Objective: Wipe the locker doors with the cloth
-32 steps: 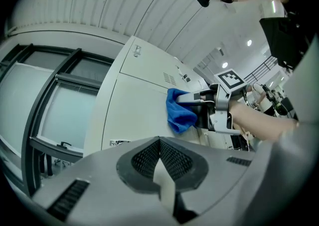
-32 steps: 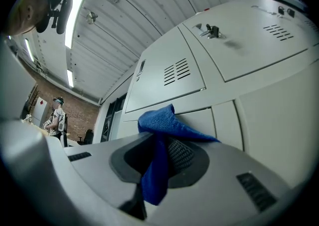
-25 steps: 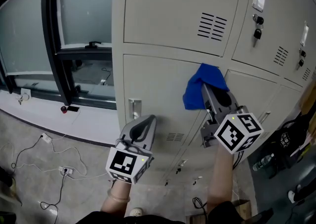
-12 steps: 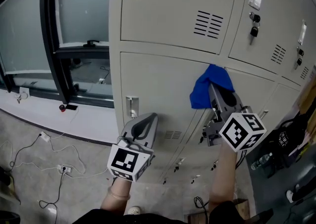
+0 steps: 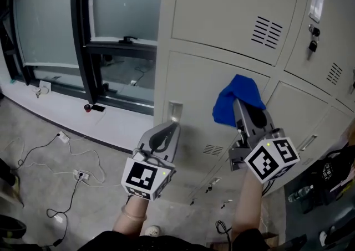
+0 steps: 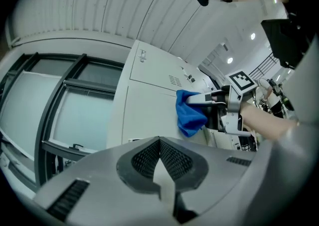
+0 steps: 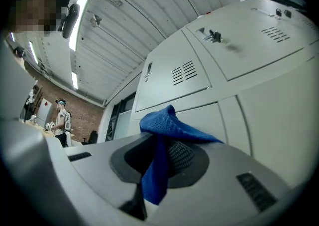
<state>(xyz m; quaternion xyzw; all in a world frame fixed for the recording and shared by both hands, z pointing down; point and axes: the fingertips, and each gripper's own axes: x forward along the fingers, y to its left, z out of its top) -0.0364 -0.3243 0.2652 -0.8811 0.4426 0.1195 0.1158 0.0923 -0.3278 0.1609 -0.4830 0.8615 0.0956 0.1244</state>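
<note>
Beige locker doors (image 5: 194,92): R gripper (image 5: 239,104) clamps blue cloth (image 5: 226,108), L gripper (image 5: 172,126) jaws together.

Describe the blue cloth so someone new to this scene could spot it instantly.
Start at the beige locker bank, right of the dark-framed window. In front of a lower door, the right gripper clamps the blue cloth in its tongs, bunched and drooping. It is the only blue, soft thing among pale metal doors.

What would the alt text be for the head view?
Seen from above, the right gripper holds a blue cloth up to a beige locker door. The left gripper, shut and empty, points at the door beside it; a dark-framed window stands to the left.
</note>
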